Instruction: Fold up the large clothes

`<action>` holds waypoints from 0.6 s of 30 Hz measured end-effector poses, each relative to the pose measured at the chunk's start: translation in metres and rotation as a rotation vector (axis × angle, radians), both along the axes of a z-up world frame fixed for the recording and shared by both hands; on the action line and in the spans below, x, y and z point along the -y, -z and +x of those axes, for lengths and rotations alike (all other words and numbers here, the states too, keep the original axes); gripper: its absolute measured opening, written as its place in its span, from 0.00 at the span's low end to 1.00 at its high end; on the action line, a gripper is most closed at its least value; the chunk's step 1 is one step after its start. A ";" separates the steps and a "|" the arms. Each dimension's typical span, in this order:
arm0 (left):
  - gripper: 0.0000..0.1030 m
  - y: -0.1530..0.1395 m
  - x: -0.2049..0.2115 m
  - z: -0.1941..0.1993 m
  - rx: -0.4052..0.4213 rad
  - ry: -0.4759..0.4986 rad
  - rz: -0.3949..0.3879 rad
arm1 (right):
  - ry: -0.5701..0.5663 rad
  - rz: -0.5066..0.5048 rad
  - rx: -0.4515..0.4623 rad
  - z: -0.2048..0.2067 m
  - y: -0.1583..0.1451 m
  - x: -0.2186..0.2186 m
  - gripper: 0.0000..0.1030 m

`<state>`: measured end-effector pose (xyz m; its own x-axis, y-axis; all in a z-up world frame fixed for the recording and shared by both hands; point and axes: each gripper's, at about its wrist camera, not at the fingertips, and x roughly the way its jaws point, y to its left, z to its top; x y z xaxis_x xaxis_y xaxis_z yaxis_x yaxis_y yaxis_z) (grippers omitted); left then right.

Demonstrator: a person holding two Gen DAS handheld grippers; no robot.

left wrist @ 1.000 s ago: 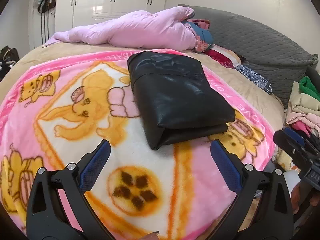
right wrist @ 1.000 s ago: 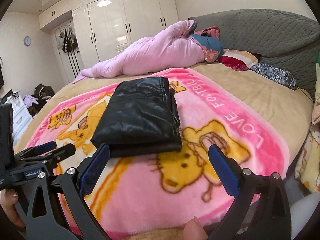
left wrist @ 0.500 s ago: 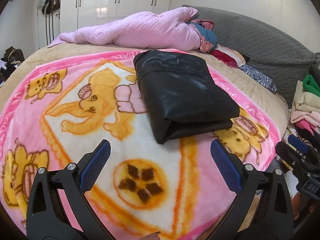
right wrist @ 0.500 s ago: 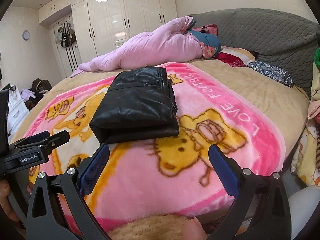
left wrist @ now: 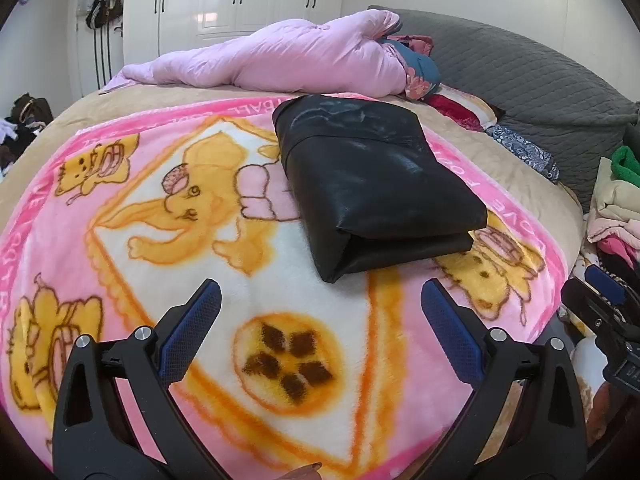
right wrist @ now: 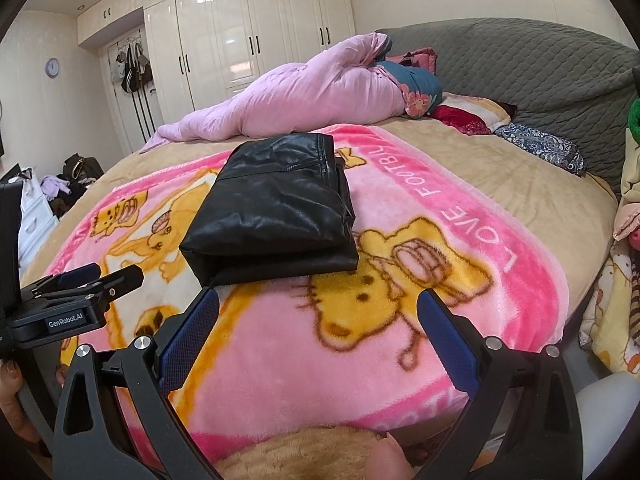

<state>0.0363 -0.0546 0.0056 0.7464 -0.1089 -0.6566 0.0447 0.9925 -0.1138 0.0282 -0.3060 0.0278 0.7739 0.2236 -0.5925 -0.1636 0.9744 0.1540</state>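
Both claws [left wrist: 320,304] [right wrist: 318,312] gape empty above seemingly leather folded garment [left wrist: 372,184]

Bright, even indoor light; glare on glossy wardrobe doors [right wrist: 248,32]; strong fisheye bending, dark corner vignette; sharp focus, soft shadows.

Folded garment [left wrist: 372,184]: black, glossy. Blanket [left wrist: 120,184]: pink border, white centre, orange-yellow cartoon animals; white lettering seen in the right wrist view. Bed sheet [right wrist: 500,168]: tan. Quilt [left wrist: 288,60]: pale pink. Headboard [right wrist: 532,64]: grey, quilted. Wardrobe [right wrist: 256,36]: white, dark handles. Gripper pads [left wrist: 192,332]: blue, on black frames. Small cloth [right wrist: 536,146]: blue and white print.
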 end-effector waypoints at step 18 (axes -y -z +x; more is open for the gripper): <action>0.91 0.001 -0.004 0.000 -0.005 -0.015 0.009 | 0.003 -0.008 0.000 -0.001 -0.001 -0.003 0.96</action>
